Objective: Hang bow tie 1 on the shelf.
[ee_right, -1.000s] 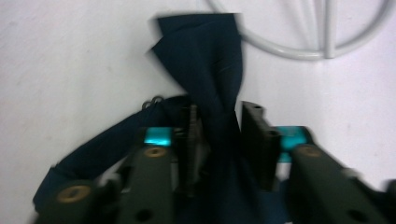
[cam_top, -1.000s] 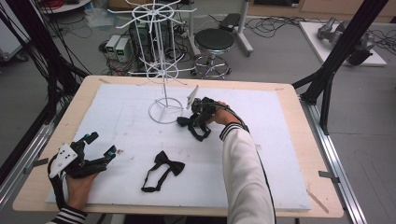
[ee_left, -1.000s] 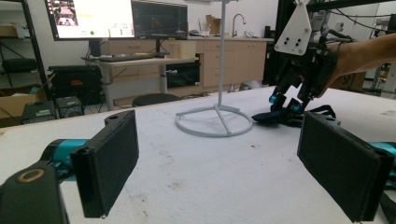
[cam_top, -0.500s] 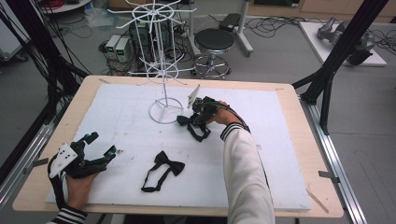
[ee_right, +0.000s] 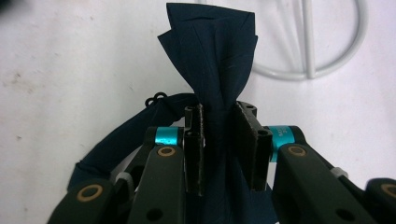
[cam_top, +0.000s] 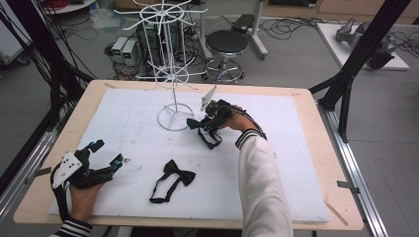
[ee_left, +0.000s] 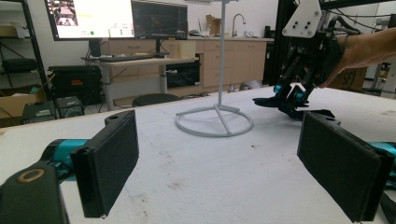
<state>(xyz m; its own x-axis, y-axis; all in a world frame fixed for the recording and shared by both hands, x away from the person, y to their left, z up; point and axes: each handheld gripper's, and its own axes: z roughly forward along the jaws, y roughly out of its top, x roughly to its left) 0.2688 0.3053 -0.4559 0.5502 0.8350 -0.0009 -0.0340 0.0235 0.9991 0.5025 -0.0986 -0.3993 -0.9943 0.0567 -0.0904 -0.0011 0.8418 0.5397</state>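
1. Right gripper (ee_right: 219,144): jaws clamped on the dark bow tie (ee_right: 217,56), pinching its middle. One wing fans out ahead of the pads; the neck strap (ee_right: 121,135) loops off to one side below them.
2. Change over the last second: almost none. In the high view the right gripper (cam_top: 213,118) sits in the same spot just beside the stand base as before, and the grip was already closed. So the grasp looks settled, not in progress.
3. In the high view the held bow tie (cam_top: 200,124) lies low, at or just off the white mat (cam_top: 296,163), its strap hanging toward the person.
4. Just ahead of the right jaws: the ring base of the white wire rack (ee_right: 308,51), close but apart from the tie.
5. Left gripper (ee_left: 215,163): jaws wide apart, nothing between the pads (ee_left: 112,163), resting on the mat at the person's near-left corner (cam_top: 96,160). No move since the earlier frames.
6. Second bow tie (cam_top: 174,178) lies flat on the mat between the two grippers, untouched, same place as before.
7. Judgement: pick is done; next is likely lifting the tie up to a rack arm (cam_top: 170,10). Risk: the strap snags on the base or the fabric slips from the pinch.
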